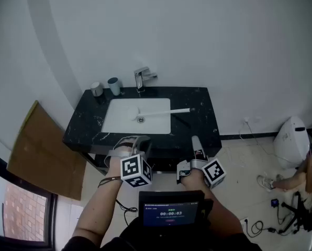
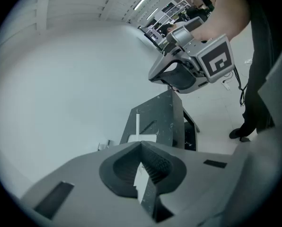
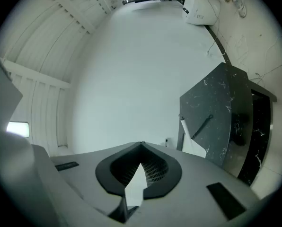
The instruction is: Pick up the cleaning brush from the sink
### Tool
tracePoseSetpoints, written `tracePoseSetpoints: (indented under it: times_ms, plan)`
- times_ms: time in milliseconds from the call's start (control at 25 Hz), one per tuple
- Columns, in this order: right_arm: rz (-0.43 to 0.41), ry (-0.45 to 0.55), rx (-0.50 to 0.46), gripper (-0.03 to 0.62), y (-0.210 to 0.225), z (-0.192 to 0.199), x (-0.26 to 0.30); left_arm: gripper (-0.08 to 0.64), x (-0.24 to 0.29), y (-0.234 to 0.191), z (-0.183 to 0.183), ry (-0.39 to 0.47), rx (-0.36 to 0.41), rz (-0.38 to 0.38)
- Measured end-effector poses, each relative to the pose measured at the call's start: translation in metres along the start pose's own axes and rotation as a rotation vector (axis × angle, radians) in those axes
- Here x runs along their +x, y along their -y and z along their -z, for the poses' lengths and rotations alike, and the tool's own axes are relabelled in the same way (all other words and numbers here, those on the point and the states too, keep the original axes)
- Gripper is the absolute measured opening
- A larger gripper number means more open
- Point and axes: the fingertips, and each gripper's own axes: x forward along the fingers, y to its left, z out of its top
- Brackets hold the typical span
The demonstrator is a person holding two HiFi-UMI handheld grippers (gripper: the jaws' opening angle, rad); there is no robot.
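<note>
The cleaning brush [image 1: 164,111] has a long white handle and lies across the white sink [image 1: 125,120], its dark end resting on the black counter [image 1: 198,101] at the right. The brush [image 2: 137,121] also shows past my left jaws, and as a thin white stick [image 3: 183,125] in the right gripper view. My left gripper [image 1: 137,141] hangs in front of the vanity's edge, below the sink, shut and empty [image 2: 141,144]. To its right my right gripper [image 1: 196,141] is likewise shut on nothing [image 3: 141,144], short of the counter. It is seen from the side [image 2: 155,76] in the left gripper view.
A chrome faucet [image 1: 142,79] stands behind the basin, with two cups [image 1: 97,89] [image 1: 114,86] at the counter's back left. Cardboard [image 1: 41,150] leans at the left wall. On the floor at right are a white appliance [image 1: 292,140], cables and a seated person [image 1: 294,181]. A screen [image 1: 170,212] sits at my chest.
</note>
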Motion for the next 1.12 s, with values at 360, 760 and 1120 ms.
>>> tracePoseSetpoints:
  times_ms: [360, 760, 1120]
  plan:
    - [-0.073, -0.167, -0.194, 0.003, -0.041, 0.003, 0.025, 0.000, -0.023, -0.051, -0.021, 0.136, -0.403, -0.024]
    - [-0.099, -0.424, -0.648, 0.003, -0.113, 0.007, 0.080, 0.000, -0.040, -0.112, -0.033, 0.350, -1.038, -0.012]
    - [-0.274, -0.718, -1.019, 0.003, -0.160, 0.040, 0.142, 0.000, -0.057, -0.170, -0.006, 0.307, -1.376, -0.261]
